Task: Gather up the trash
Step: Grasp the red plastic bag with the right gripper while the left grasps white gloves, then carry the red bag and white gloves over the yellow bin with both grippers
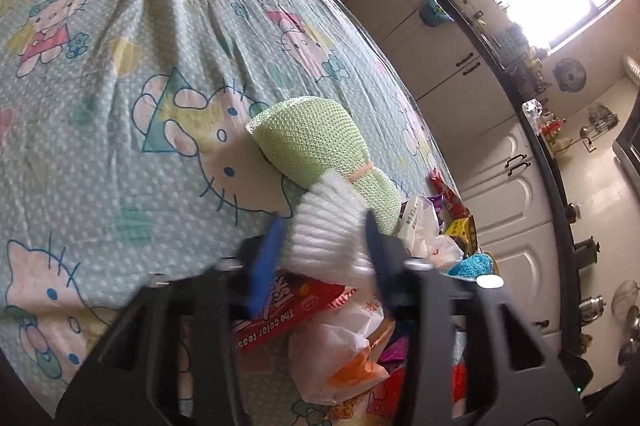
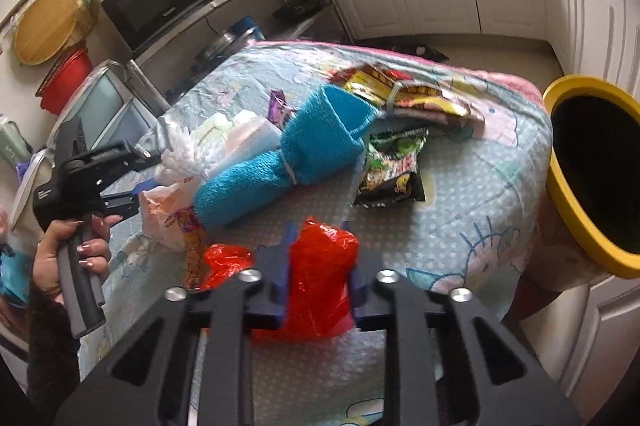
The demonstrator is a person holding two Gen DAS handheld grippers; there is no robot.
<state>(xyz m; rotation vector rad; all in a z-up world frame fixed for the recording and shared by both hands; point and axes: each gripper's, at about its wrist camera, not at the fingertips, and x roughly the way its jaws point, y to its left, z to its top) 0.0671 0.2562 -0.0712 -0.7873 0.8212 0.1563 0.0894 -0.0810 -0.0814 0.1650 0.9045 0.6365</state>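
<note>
Both jaws clamp first pieces, right gripper [image 2: 320, 266] a red bag [image 2: 320, 282], left gripper [image 1: 324, 246] white foam [image 1: 328, 238]; wrappers [image 2: 400, 93] remain on table [image 2: 460, 193], bin [image 2: 592, 169] not yet reached.

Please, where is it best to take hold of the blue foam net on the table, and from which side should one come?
Judging by its shape, grip the blue foam net at its tied waist, where the white band pinches it narrow. Come from above with fingers across the roll: both ends flare wider, and wrappers crowd its far end.
</note>
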